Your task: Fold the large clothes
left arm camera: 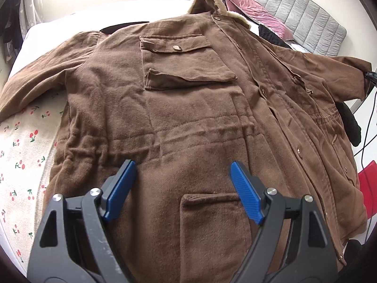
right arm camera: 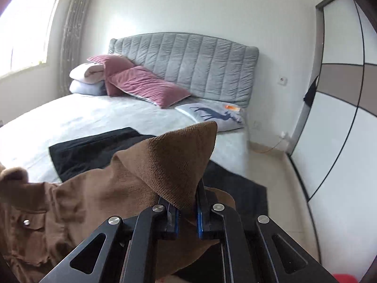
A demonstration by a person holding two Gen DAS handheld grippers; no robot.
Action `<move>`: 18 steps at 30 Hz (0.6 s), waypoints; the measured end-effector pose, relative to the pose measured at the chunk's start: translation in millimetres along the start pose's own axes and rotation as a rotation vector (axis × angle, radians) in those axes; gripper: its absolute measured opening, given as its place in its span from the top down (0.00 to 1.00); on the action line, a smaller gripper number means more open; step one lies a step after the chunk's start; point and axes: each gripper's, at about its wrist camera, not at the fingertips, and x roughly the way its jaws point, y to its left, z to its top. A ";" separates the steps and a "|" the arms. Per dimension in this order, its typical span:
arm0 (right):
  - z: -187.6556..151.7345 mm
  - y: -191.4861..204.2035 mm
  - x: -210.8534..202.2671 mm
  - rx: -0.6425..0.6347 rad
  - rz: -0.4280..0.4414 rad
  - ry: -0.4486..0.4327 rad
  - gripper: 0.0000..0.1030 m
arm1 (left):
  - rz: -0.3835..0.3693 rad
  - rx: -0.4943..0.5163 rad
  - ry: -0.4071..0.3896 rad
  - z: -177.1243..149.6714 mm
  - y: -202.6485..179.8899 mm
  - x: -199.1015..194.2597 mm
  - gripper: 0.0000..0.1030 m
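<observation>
On the bed (left arm camera: 30,122), seen from the left wrist, one big brown coat (left arm camera: 188,122) lies spread flat and fills most of the view. It has two chest pockets, one pocket (left arm camera: 179,66) above the middle and one at about 3 o'clock, and one lower pocket (left arm camera: 212,214) at 6 o'clock. One furry hood (left arm camera: 212,0) sits at 12 o'clock. The left gripper (left arm camera: 183,172) hangs over the coat near 6 o'clock. Its two blue fingers (left arm camera: 120,188) stand wide apart with nothing between them. Two pink pillows (left arm camera: 254,9) lie at 1 o'clock by one grey headboard (left arm camera: 301,16).

From the right wrist, the right gripper (right arm camera: 186,212) sits at 6 o'clock. Its two fingers are pinched tight on one corner of the coat (right arm camera: 169,165), which sticks up like a little tent. One black cloth (right arm camera: 94,151) lies on the bed at 9 o'clock. Two pink pillows (right arm camera: 146,85) lean by the grey headboard (right arm camera: 188,66) at 12 o'clock. One pillow with a blue deer (right arm camera: 209,113) lies beside them.
</observation>
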 end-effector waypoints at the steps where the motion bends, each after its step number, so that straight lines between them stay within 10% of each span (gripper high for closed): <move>1: 3.9 -5.7 12.6 -0.033 -0.037 0.001 0.91 | 0.000 0.000 0.000 0.0 0.0 -0.1 0.20; 10: 17.2 -11.7 94.0 -0.248 -0.306 0.044 0.85 | 0.003 0.013 0.003 0.1 -2.6 1.4 0.18; 12: 17.3 -8.4 106.9 -0.247 -0.341 0.078 0.58 | 0.003 0.017 0.002 0.1 -3.2 0.4 0.18; 15: 15.8 -23.4 95.9 -0.135 -0.238 0.097 0.36 | -0.004 0.018 0.011 1.0 -3.0 -3.2 0.18; 18: 9.0 -32.2 74.7 -0.110 -0.053 0.136 0.35 | -0.006 0.016 0.030 2.7 -2.6 -11.4 0.18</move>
